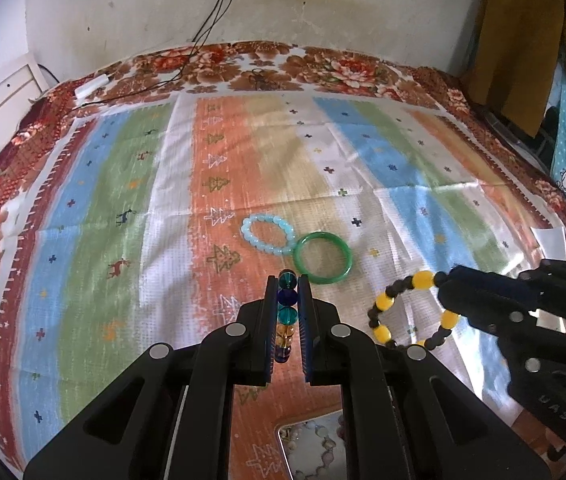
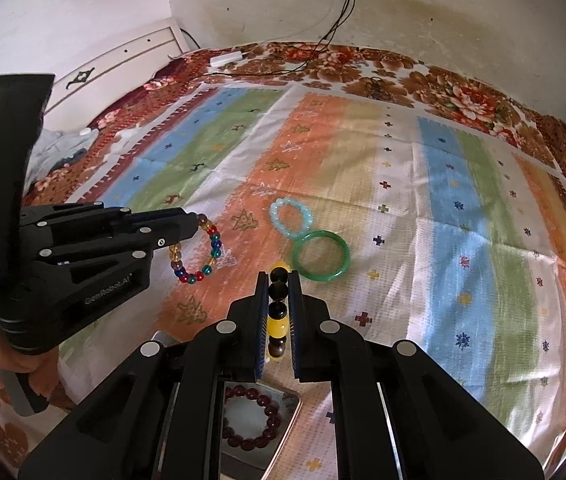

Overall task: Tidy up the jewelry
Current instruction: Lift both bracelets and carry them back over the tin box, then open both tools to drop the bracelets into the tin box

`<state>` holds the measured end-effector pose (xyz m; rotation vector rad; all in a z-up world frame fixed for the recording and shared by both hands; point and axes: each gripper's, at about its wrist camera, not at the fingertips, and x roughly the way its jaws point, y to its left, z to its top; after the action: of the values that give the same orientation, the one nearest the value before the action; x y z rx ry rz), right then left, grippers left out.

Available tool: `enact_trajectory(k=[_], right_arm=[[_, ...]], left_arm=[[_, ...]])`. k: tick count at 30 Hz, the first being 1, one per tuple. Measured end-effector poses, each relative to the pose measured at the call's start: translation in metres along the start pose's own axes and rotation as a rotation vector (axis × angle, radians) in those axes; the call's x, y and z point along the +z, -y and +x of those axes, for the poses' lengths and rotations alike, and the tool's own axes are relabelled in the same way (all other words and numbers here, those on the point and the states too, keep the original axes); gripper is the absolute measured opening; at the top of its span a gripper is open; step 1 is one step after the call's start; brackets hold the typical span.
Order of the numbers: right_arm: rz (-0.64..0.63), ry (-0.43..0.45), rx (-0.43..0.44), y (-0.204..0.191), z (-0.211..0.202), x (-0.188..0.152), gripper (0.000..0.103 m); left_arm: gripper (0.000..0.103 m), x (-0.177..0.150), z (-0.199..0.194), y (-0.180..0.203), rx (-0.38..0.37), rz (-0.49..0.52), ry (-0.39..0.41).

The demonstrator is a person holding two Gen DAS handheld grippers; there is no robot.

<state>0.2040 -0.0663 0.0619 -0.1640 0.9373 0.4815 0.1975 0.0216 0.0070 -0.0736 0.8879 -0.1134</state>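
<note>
One tray (image 2: 297,402) | holds dark red bead bracelet (image 2: 251,420)

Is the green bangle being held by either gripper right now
No, the green bangle lies flat on the cloth, touching the pale blue bead bracelet, clear of both grippers.

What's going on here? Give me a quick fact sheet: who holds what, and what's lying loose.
Left gripper: shut on multicolored bead bracelet
Right gripper: shut on yellow-and-black bead bracelet
Loose on cloth: pale blue bead bracelet beside green bangle, apparently touching
Tray: near edge, holds dark red bead bracelet
Surface: striped cloth
</note>
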Motion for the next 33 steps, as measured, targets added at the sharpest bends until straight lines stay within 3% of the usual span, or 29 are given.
enact_trajectory(k=[33], right_arm=[[-0.011,0.028,0.059,-0.014,-0.037,-0.036,0.01]], left_arm=[[0.009,-0.045,-0.045,0.038,-0.044,0.107,0.033]])
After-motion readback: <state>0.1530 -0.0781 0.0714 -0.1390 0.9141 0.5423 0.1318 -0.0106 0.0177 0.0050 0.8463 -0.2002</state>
